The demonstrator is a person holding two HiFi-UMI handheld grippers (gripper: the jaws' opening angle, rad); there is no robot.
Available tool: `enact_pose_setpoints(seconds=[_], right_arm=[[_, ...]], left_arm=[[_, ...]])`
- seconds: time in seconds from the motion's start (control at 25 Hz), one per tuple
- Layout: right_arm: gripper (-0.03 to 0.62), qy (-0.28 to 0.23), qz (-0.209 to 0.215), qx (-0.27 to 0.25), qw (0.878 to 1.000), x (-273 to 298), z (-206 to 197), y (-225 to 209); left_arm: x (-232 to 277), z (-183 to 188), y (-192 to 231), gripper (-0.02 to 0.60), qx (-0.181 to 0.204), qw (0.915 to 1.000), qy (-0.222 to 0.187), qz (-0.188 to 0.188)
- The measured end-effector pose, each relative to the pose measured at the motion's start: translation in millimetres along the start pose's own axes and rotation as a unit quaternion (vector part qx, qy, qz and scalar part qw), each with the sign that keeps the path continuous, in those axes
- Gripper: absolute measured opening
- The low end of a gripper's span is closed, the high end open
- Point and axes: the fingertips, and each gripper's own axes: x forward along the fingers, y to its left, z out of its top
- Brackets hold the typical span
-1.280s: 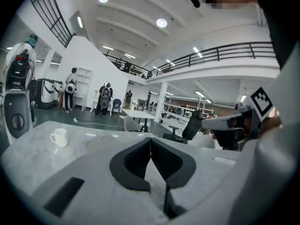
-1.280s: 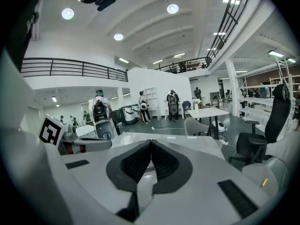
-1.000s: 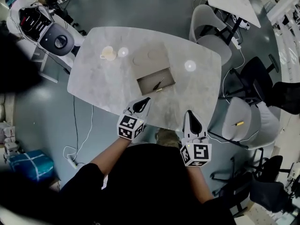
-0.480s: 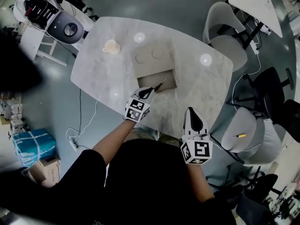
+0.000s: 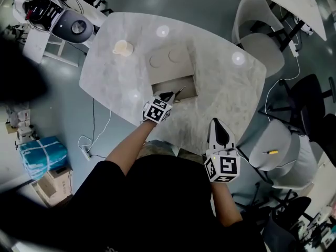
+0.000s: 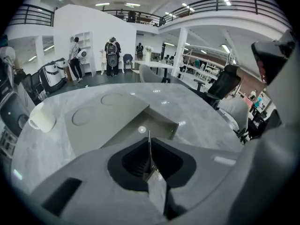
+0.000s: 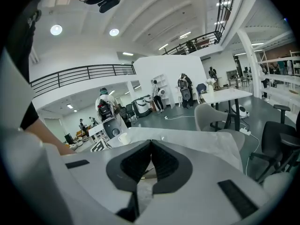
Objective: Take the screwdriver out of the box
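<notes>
Head view: left gripper [image 5: 168,95] tilts down at box [image 5: 185,82].

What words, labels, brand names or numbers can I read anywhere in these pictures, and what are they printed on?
No text can be read anywhere.
Left claw: its cube shows black-and-white square patterns, no letters.
Right claw: its cube shows the same kind of patterns, no letters.
Box and cup: plain, no label visible.
Blue bundle on the floor: any print is too small to tell.
</notes>
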Motion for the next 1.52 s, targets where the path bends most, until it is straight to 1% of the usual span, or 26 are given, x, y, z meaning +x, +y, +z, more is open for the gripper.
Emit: enact_pose_setpoints(seconds=[0.16,0.2,0.28,0.36,0.56,0.76,0.96,1.04,1.08,1.16,1.2,1.28,1.4,1.52], right_arm=[[0.011,0.0,-0.013,-0.002,1.0,7.6,5.4,-19.0],[0.011,0.0,-0.018,-0.003,1.0,8.6,6.2,-24.2],[0.011,-0.001,-0.028,0.0,1.0,10.1,7.5,-35.3],[0.011,-0.001,-0.038,0.001,0.999,10.4,7.9,-45.8],[0.011,0.007,-0.058,0.007,0.998,7.2,-0.3,-58.5],[0.011,0.016,-0.063,0.006,0.998,7.4,-5.4,-59.7],[0.011,0.017,-0.062,0.003,0.998,7.7,-7.4,-51.0],[0.011,0.019,-0.061,0.0,0.998,6.1,-8.9,-45.6],[0.011,0.02,-0.061,-0.002,0.998,5.2,-9.8,-42.6],[0.011,0.022,-0.061,-0.005,0.998,2.7,-11.9,-37.2],[0.011,0.023,-0.062,-0.006,0.998,1.0,-13.3,-34.8],[0.011,0.025,-0.062,-0.008,0.998,-3.4,-16.8,-29.6],[0.011,0.029,-0.056,-0.018,0.998,-7.9,-20.6,-18.3],[0.011,0.024,-0.049,-0.036,0.998,-13.5,-19.7,-3.7]], left_arm=[[20.4,-12.9,5.8,0.023,0.005,0.9986,0.048,-0.018],[24.4,-16.7,6.7,0.034,0.006,0.9979,0.059,-0.024],[32.8,-23.5,6.4,0.104,0.007,0.9959,0.081,-0.041],[40.6,-26.7,6.7,0.121,0.01,0.9937,0.098,-0.053],[53.3,-35.3,9.7,0.124,0.021,0.9889,0.135,-0.059],[61.2,-31.4,9.2,0.126,0.015,0.9887,0.138,-0.056],[68.7,-37.0,15.2,0.117,0.026,0.9842,0.168,-0.051],[72.3,-34.5,20.2,0.113,0.042,0.9838,0.17,-0.039],[73.5,-37.3,20.6,0.102,0.053,0.9822,0.177,-0.036],[75.1,-49.3,17.4,0.089,0.074,0.9762,0.201,-0.036],[75.7,-52.1,16.2,0.086,0.084,0.9746,0.205,-0.036],[76.3,-52.7,14.5,0.069,0.094,0.9754,0.196,-0.037],[73.3,-50.9,14.0,0.067,0.084,0.9805,0.172,-0.046],[61.5,-48.2,14.0,0.067,0.08,0.9848,0.148,-0.044]])
